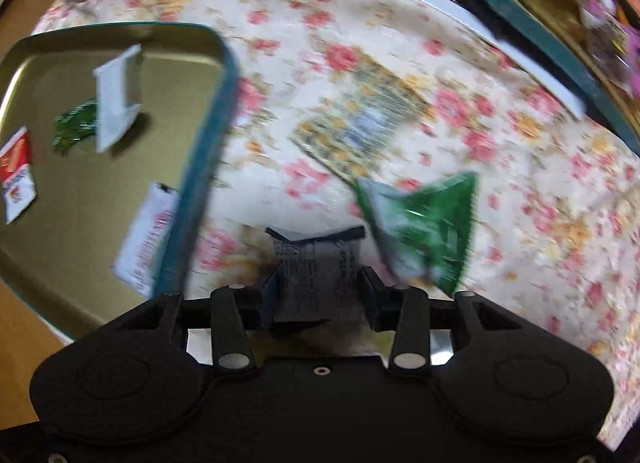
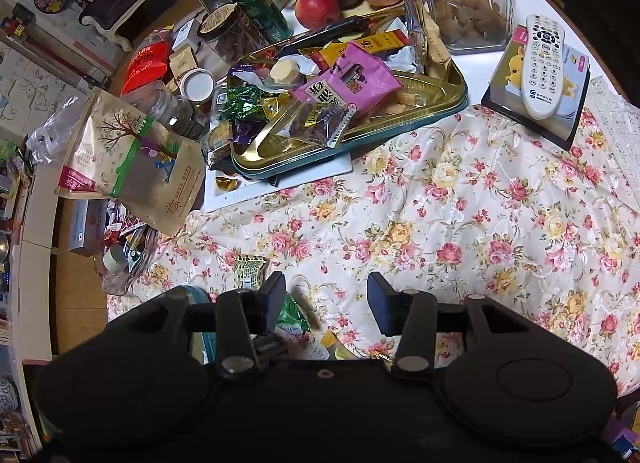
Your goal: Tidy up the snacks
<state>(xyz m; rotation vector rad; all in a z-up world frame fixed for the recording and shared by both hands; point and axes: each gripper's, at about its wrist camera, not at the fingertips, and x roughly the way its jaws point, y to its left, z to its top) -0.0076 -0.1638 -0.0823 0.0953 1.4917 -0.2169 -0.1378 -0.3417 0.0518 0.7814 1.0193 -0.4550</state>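
Note:
The left wrist view is motion-blurred. My left gripper points down over the floral cloth, shut on a dark grey snack packet that fills the gap between its pads. Left of it lies a teal-rimmed gold tin holding a white packet, a green candy, a red-and-white packet and a white-and-pink packet. A green packet and a yellow patterned packet lie on the cloth. My right gripper hangs open and empty over the cloth, beside a green packet.
A second gold tray heaped with snacks, a purple packet on top, sits at the back. Around it stand a glass jar, apples, a can, a kraft bag and a remote on a box.

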